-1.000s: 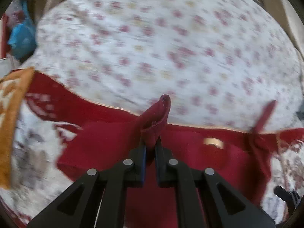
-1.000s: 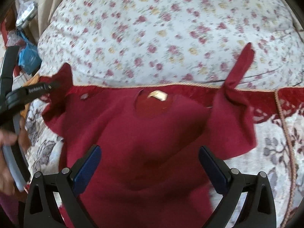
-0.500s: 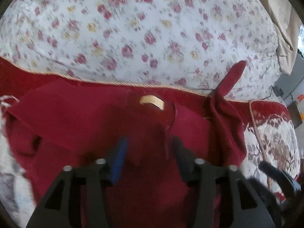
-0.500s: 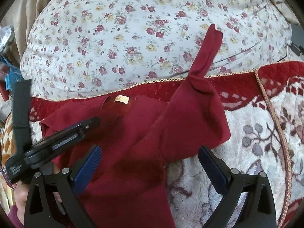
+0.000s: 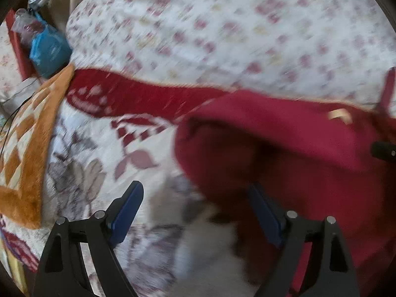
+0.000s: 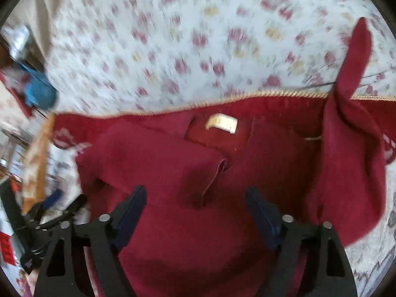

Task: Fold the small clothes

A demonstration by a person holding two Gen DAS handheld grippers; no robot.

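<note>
A small dark-red garment lies spread on a bed, on a quilted bedspread with grey and pink leaf prints and a red border. Its neckline, marked by a pale label, points to the far side, toward a big white pillow with small pink flowers. The garment's left sleeve is folded inward over the chest, while the right sleeve stands bunched up, its cuff leaning against the pillow.

The right tool hangs over the middle of the garment, pointing steeply down. Its jaws are closing, yet the blue pads stand clear of the cloth and nothing is gripped between them.

The left tool hangs at the garment's left edge, over the folded shoulder and the bare bedspread. Its jaws are opening and hold nothing; the right pad is just beside the red cloth, though blur hides whether they touch.

At the far left an orange-and-cream quilt overlaps the bedspread, with a blue plastic bag beyond it.
</note>
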